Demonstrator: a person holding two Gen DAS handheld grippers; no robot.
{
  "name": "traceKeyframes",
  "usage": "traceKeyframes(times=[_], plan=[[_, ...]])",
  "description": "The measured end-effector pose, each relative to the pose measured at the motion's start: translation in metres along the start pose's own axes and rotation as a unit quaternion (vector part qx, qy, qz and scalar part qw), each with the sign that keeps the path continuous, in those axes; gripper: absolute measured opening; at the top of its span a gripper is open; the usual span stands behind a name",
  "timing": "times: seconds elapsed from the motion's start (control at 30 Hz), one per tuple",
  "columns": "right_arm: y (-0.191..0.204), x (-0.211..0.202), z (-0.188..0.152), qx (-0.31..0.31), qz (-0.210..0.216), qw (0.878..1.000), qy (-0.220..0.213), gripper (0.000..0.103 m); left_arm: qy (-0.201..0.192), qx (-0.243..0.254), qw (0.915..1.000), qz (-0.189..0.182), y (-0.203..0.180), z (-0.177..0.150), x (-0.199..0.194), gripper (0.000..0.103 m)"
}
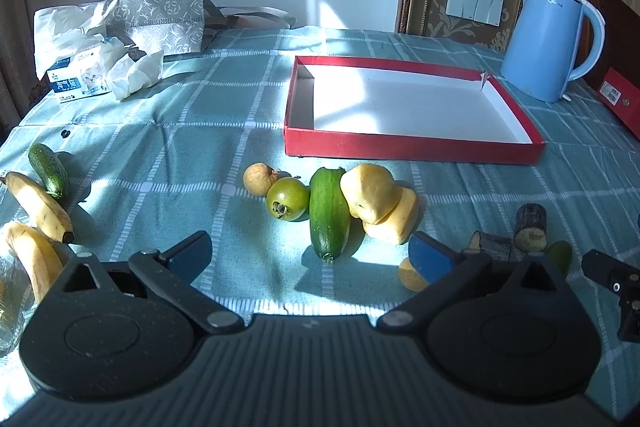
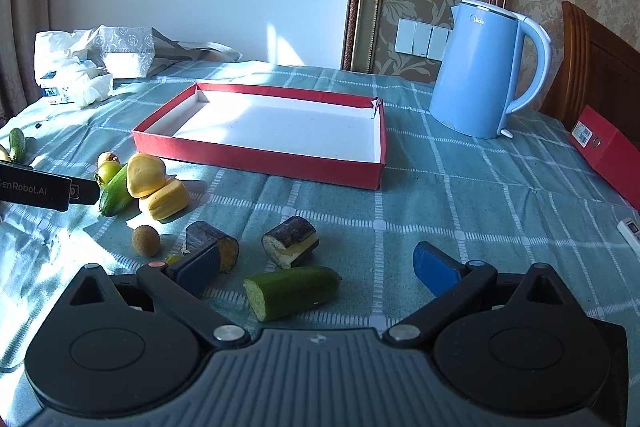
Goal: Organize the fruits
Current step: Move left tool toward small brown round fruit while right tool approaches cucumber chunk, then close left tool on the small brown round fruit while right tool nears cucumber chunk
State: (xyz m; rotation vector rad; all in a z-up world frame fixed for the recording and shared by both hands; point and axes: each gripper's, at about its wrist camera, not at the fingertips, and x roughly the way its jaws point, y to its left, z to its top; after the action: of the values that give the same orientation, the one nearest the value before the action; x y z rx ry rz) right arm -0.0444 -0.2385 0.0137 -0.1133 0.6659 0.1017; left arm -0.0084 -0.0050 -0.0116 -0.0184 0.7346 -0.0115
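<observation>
An empty red tray [image 1: 412, 147] [image 2: 256, 161] with a white floor lies mid-table. Before it in the left wrist view lie a brown longan [image 1: 258, 179], a green tomato [image 1: 288, 203], a cucumber [image 1: 329, 213] and two yellow fruit pieces [image 1: 380, 203]. Bananas [image 1: 40, 205] and a small cucumber [image 1: 48, 169] lie at the left. My left gripper [image 1: 310, 255] is open and empty just short of the cucumber. My right gripper [image 2: 316, 267] is open and empty above a cut cucumber half [image 2: 290, 291], with two dark-skinned cut pieces [image 2: 291, 241] beyond.
A blue kettle [image 1: 550, 41] [image 2: 480, 71] stands at the back right beside a red box [image 2: 608, 151]. Tissues and a patterned bag [image 1: 120, 35] sit at the back left. A white remote [image 2: 630, 229] lies at the right edge. Another longan [image 2: 146, 239] lies near the right gripper's left finger.
</observation>
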Motion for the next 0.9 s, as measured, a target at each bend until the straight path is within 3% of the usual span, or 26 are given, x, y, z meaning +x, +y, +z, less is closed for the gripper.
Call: traceKeyframes(times=[0.9], plan=[[0.0046, -0.0044, -0.0058, -0.006, 0.003, 1.000, 0.017, 0.103, -0.002, -0.004, 1.0000, 0.006, 0.0041, -0.0044, -0.0084, 0.103]])
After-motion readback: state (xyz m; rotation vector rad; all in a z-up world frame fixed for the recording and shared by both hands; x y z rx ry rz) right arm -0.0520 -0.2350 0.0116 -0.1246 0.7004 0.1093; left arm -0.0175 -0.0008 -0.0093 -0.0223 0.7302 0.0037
